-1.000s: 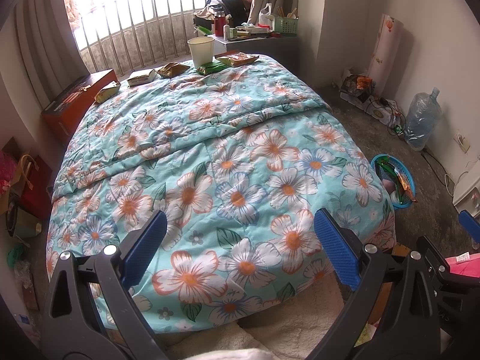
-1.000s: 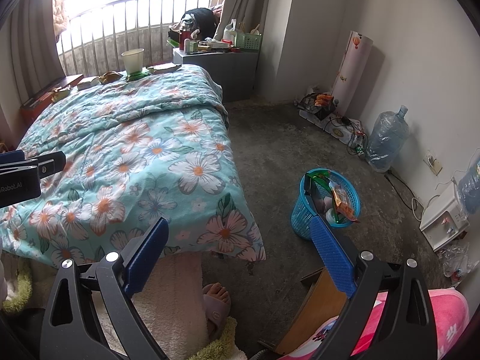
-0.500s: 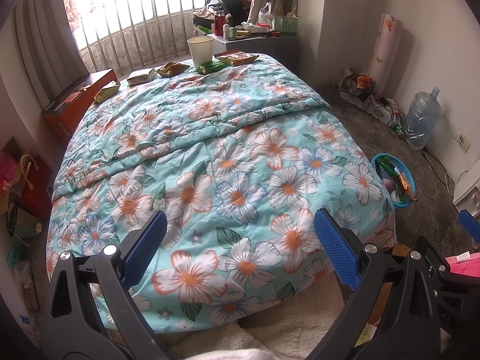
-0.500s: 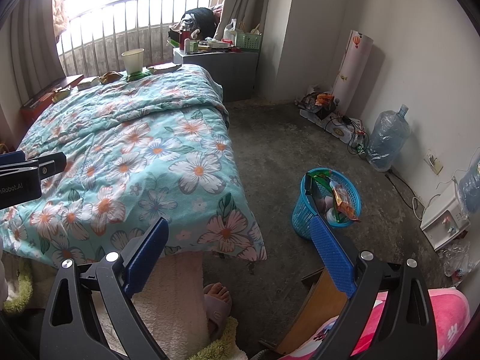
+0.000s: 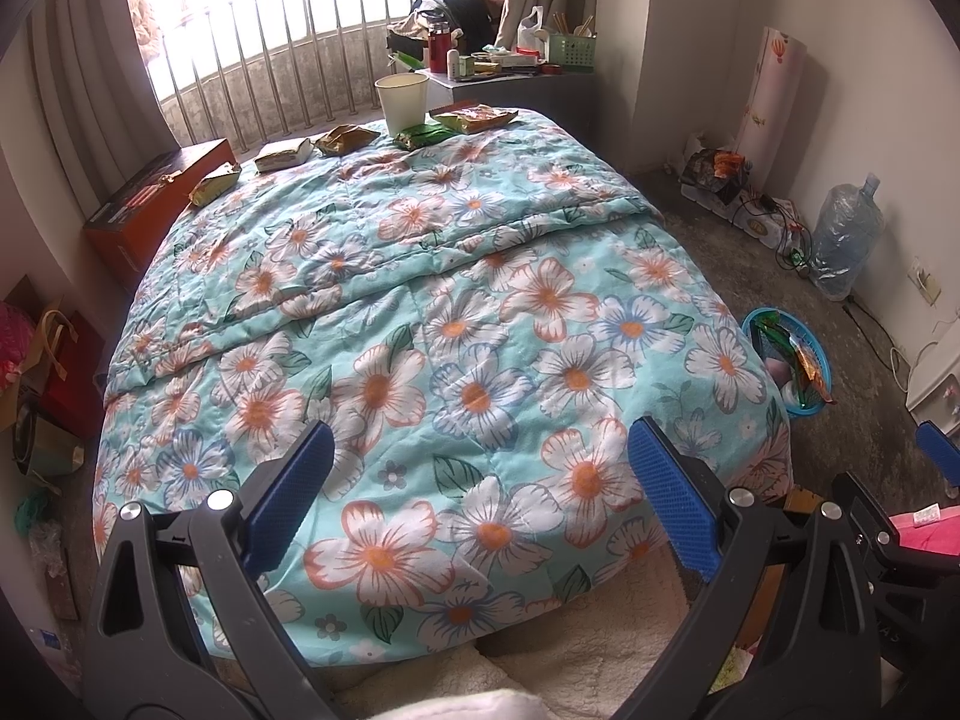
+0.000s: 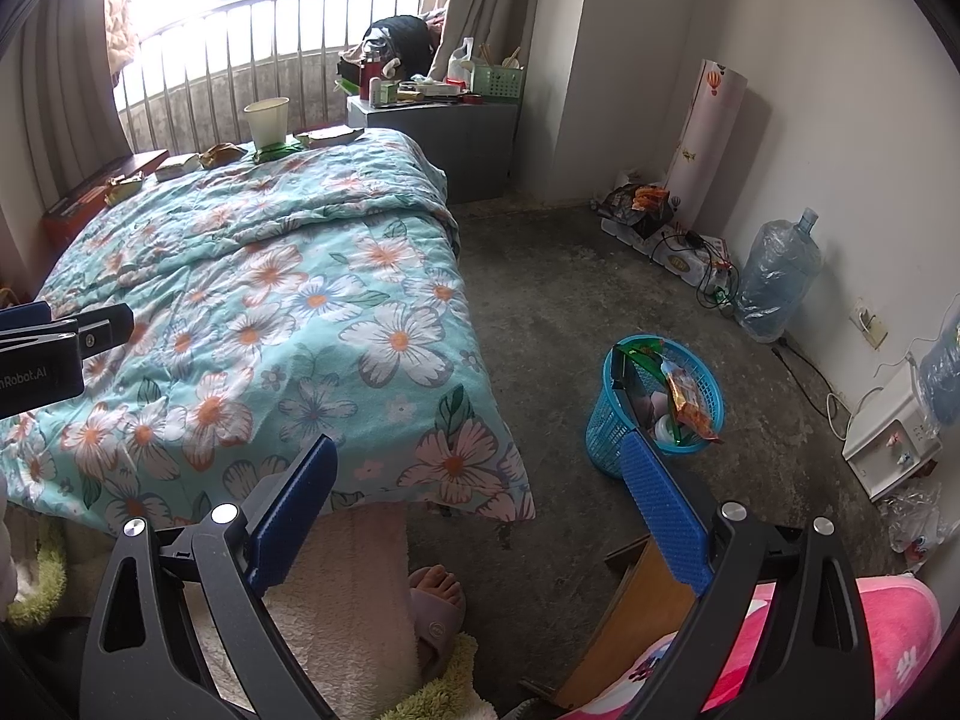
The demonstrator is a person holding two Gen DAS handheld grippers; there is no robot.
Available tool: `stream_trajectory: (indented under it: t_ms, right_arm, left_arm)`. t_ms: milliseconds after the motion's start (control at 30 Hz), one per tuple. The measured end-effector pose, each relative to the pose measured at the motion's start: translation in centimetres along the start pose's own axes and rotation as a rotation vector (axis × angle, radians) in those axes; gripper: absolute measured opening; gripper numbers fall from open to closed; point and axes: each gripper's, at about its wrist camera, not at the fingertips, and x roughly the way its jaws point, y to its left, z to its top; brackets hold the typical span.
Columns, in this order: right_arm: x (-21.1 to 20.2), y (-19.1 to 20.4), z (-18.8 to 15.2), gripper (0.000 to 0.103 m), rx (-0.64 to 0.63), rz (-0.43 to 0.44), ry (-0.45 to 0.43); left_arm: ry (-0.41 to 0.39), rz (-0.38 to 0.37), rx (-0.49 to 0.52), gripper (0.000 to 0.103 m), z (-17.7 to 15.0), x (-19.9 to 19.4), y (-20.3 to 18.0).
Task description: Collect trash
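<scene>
Several snack wrappers lie along the far end of the floral bed: an orange one (image 5: 475, 117), a green one (image 5: 425, 135), a brown one (image 5: 347, 138), a pale one (image 5: 283, 154) and a yellow one (image 5: 216, 182). A white paper cup (image 5: 402, 102) stands among them. A blue trash basket (image 6: 657, 405) holding wrappers sits on the floor right of the bed. My left gripper (image 5: 480, 504) hangs open over the bed's near end, empty. My right gripper (image 6: 477, 510) is open and empty too, near the bed's foot corner, left of the basket.
A grey bedside cabinet (image 6: 441, 135) with clutter stands at the far corner. A water jug (image 6: 777, 276), cables and a wallpaper roll (image 6: 711, 144) line the right wall. A person's slippered foot (image 6: 437, 603) rests on the floor. An orange box (image 5: 156, 204) lies left of the bed.
</scene>
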Motion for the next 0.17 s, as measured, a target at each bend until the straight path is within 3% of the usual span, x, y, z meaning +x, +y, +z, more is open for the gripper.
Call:
stream_trajectory:
  t_ms: [167]
  right_arm:
    - [-0.02,0.00,0.00,0.093,0.000,0.000,0.000]
  left_arm:
    - [0.000,-0.002,0.003,0.094,0.05,0.03,0.08]
